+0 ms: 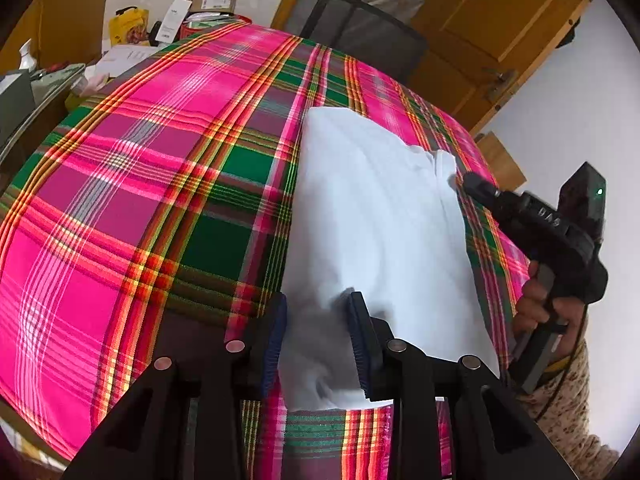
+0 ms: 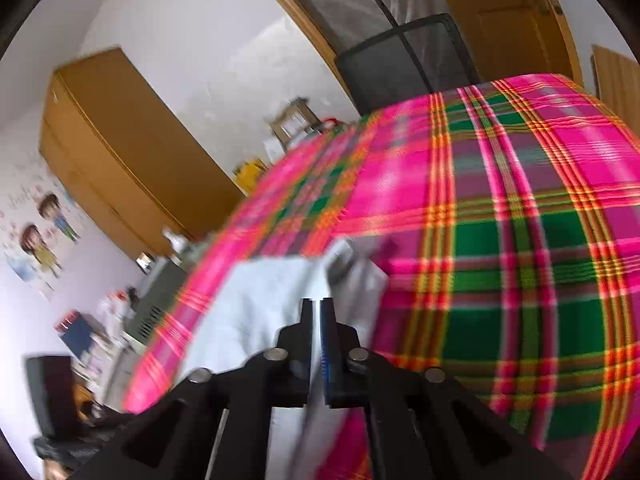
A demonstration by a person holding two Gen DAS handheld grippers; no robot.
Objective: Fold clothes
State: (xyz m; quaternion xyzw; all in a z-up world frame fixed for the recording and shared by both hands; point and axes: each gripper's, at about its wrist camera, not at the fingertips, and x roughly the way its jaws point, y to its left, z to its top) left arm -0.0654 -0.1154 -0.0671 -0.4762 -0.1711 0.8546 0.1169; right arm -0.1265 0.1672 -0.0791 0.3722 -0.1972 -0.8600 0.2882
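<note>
Plaid tablecloth (image 1: 160, 184) under a half-folded white garment (image 1: 360, 220).
Left gripper (image 1: 318, 344) spread around its near edge; right gripper (image 2: 317, 312), jaws nearly together, at the far corner, apparently to fold.

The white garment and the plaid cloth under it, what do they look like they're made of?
White garment: likely soft cotton knit, matte, with gentle rounded folds. Plaid cloth: looks like thin woven fabric, slight sheen, its stripes visibly woven in.
</note>
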